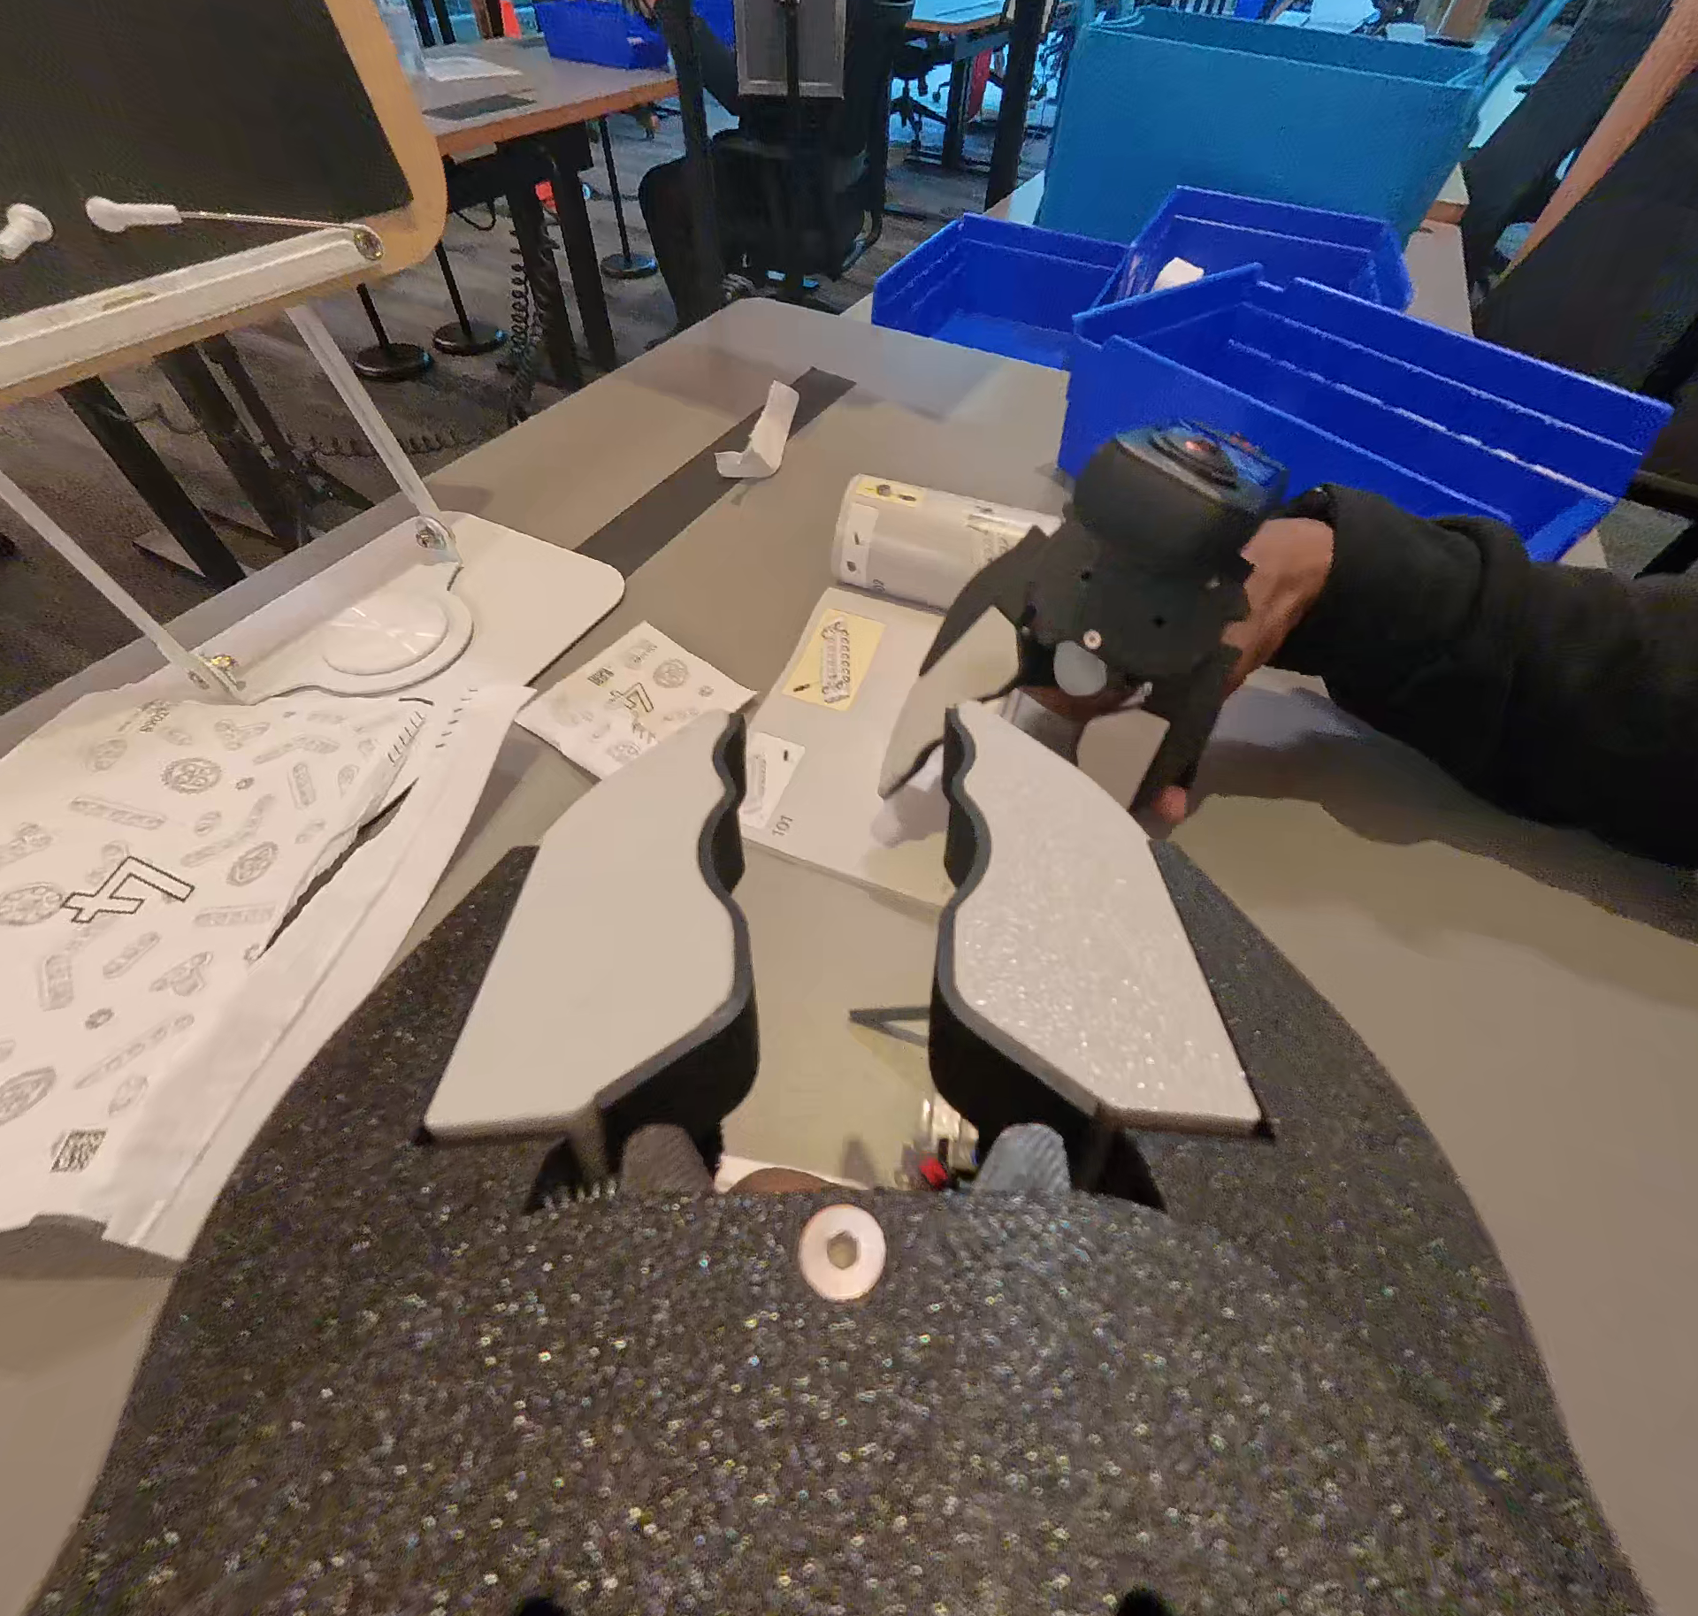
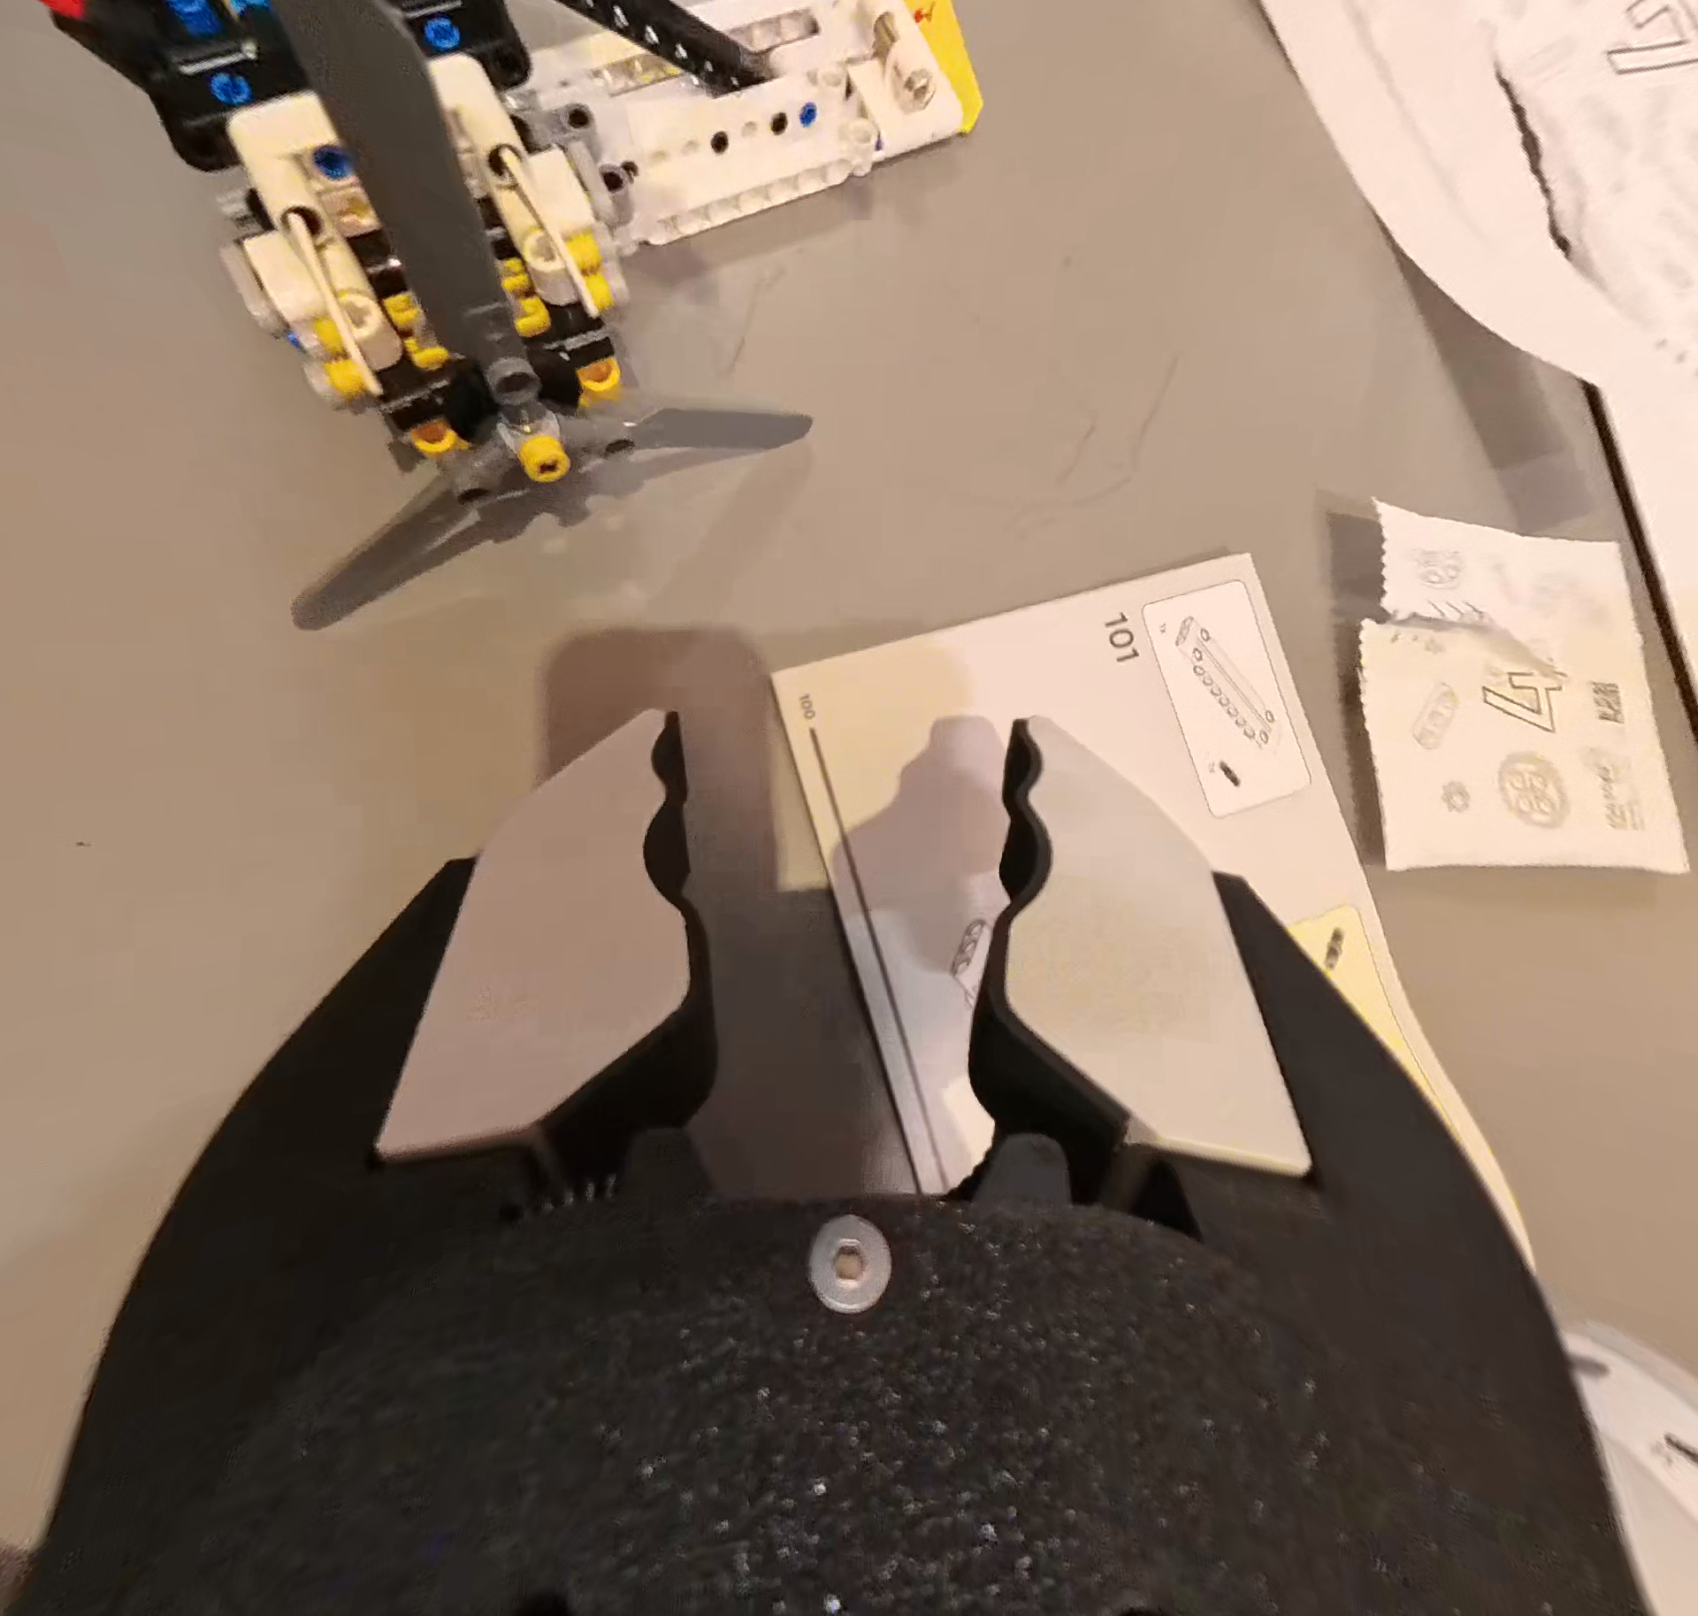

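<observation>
My left gripper (image 1: 841,745) is open and empty, low over an open instruction booklet (image 1: 827,745) on the grey table (image 1: 1378,975). My right gripper (image 1: 1038,726), held by a hand in a black sleeve, shows just beyond it, its fingers spread and pointing down at the same page. In the right wrist view my right gripper (image 2: 845,736) is open with nothing between its pads. It hangs over the booklet's left edge (image 2: 1057,680). A brick-built model (image 2: 413,193) with a grey propeller (image 2: 551,451) stands farther off to the left.
Blue bins (image 1: 1332,377) stand at the back right. A stand with a black board (image 1: 184,101) and a white base (image 1: 515,589) is on the left. Torn printed paper bags (image 1: 184,837) (image 2: 1516,726) lie beside the booklet. A white beam assembly (image 2: 781,129) lies behind the model. The tips of one gripper are about 15 centimeters away from the tips of the other.
</observation>
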### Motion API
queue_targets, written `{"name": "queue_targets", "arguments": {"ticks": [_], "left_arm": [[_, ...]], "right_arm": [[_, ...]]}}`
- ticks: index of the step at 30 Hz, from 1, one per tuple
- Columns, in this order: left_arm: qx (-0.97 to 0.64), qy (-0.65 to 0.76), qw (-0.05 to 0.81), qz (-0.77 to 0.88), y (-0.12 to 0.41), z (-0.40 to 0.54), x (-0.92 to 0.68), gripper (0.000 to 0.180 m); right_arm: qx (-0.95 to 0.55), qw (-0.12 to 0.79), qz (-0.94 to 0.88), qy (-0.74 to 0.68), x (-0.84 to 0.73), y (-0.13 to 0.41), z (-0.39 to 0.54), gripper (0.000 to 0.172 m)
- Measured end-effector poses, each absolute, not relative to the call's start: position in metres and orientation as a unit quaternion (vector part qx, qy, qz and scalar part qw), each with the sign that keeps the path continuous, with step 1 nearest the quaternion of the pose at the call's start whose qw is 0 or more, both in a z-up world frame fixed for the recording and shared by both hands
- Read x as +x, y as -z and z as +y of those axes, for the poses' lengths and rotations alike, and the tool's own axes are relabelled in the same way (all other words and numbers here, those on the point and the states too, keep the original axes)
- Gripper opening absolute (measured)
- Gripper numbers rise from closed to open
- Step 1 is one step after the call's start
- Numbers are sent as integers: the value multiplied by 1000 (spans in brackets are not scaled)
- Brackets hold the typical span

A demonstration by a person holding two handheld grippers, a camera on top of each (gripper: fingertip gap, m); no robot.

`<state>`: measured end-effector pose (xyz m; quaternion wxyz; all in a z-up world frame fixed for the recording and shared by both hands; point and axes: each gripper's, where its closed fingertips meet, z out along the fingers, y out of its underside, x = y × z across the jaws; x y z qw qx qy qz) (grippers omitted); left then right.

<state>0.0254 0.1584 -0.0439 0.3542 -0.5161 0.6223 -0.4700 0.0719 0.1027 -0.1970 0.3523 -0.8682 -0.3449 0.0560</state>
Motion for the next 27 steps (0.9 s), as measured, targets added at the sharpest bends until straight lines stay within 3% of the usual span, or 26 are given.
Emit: {"name": "queue_targets", "arguments": {"ticks": [9,16,27], "left_arm": [[-523,471,335,627,61,156,53,43],[-530,469,312,633,76,154,57,43],[-529,457,307,645,84,150,58,43]], "right_arm": [[-856,335,-386,-76,63,210,105,48],[-861,331,-378,-80,66,212,100,21],[-867,326,-364,-93,65,212,97,14]]}}
